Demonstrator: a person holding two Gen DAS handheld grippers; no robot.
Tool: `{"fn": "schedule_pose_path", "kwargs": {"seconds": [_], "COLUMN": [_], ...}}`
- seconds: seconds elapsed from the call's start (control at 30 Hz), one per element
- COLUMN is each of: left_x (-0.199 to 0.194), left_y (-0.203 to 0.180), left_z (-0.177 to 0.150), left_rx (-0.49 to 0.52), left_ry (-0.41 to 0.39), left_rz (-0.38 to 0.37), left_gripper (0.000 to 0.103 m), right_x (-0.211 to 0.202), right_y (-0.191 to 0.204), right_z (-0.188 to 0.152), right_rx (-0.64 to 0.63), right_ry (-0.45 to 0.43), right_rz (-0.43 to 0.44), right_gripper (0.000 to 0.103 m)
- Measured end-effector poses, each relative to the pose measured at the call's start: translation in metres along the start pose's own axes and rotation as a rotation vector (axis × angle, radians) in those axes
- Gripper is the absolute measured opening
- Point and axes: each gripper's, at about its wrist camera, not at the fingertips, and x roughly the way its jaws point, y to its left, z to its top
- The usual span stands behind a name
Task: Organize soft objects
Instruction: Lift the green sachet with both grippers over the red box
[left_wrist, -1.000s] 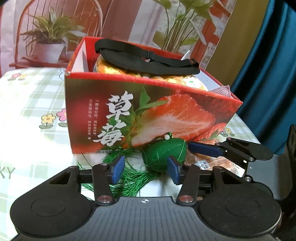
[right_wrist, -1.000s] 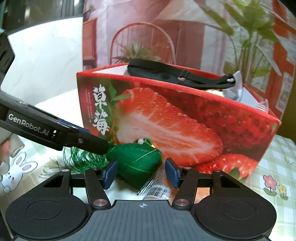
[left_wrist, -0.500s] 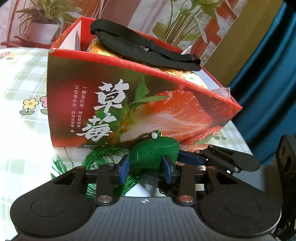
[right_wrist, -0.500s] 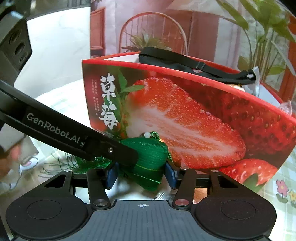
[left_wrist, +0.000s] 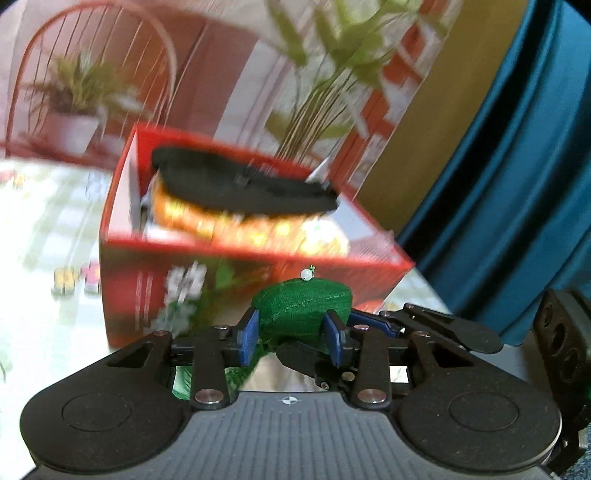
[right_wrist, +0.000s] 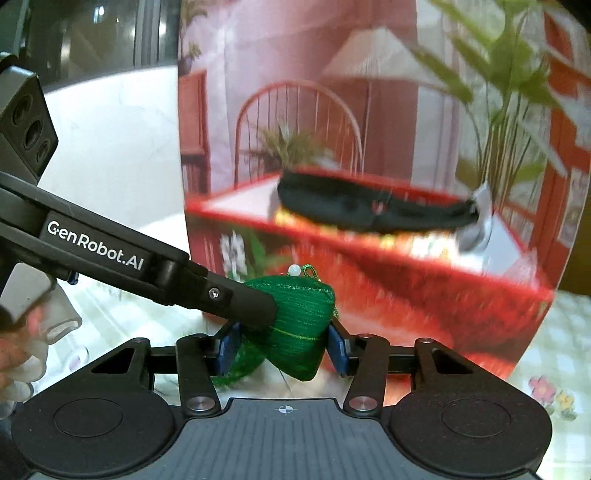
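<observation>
A green woven ornament (left_wrist: 303, 306) with a white bead on top and a green tassel hangs in the air in front of the red strawberry box (left_wrist: 147, 295). My left gripper (left_wrist: 291, 332) is shut on it, blue pads pressing both sides. My right gripper (right_wrist: 282, 347) is shut on the same ornament (right_wrist: 299, 321) from the other side. In the right wrist view a left fingertip (right_wrist: 243, 301) crosses in over the ornament. Inside the box (right_wrist: 424, 302) a black strap (left_wrist: 251, 188) lies on an orange patterned soft item (left_wrist: 221, 221).
The box stands on a checked, flowered tablecloth (left_wrist: 48, 221). A blue curtain (left_wrist: 517, 184) hangs at the right. A printed backdrop (right_wrist: 303, 122) with a chair and plants rises behind the box. A person's hand (right_wrist: 22, 332) holds the left gripper.
Both grippers closed on the green ornament and rose with it off the table. The box's open top now shows from higher up.
</observation>
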Motion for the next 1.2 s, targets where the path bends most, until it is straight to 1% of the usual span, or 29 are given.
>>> {"fn": "schedule_pose_path", "kwargs": {"seconds": [0.2,0.33,0.5,0.6,0.7,0.8,1.0,1.2], "left_x": [-0.030,-0.048,-0.064,-0.072,-0.070,-0.058,-0.035,-0.015], "left_y": [-0.016,-0.025,-0.038,-0.037,-0.032,-0.020,0.014,0.037], "left_z": [0.037,0.067,0.094,0.105,0.108,0.109,0.096,0.081], "left_rx": [0.045,0.070,0.120,0.130,0.129,0.110,0.040,0.012], "left_ry": [-0.106,-0.193,-0.291,-0.326,-0.324,-0.297,-0.216,-0.149], "left_rz": [-0.044,-0.073,-0.066,-0.054,-0.036,-0.017,0.006,0.039], "left_gripper": [0.040,0.040,0.040,0.040,0.040,0.040,0.040,0.040], "right_x": [-0.026,-0.036,-0.040,-0.034,-0.024,-0.010,0.023,0.052], "right_y": [-0.001,-0.002,-0.003,-0.004,-0.004,-0.003,-0.001,0.001], "right_z": [0.042,0.080,0.128,0.148,0.159,0.158,0.139,0.116], "right_rx": [-0.023,-0.049,-0.085,-0.104,-0.117,-0.115,-0.088,-0.054], "right_ry": [-0.115,-0.196,-0.277,-0.314,-0.323,-0.302,-0.202,-0.106], "right_rz": [-0.015,-0.028,-0.042,-0.041,-0.038,-0.030,-0.012,-0.001], "right_gripper": [0.046,0.046,0.046,0.046,0.046,0.046,0.046,0.046]}}
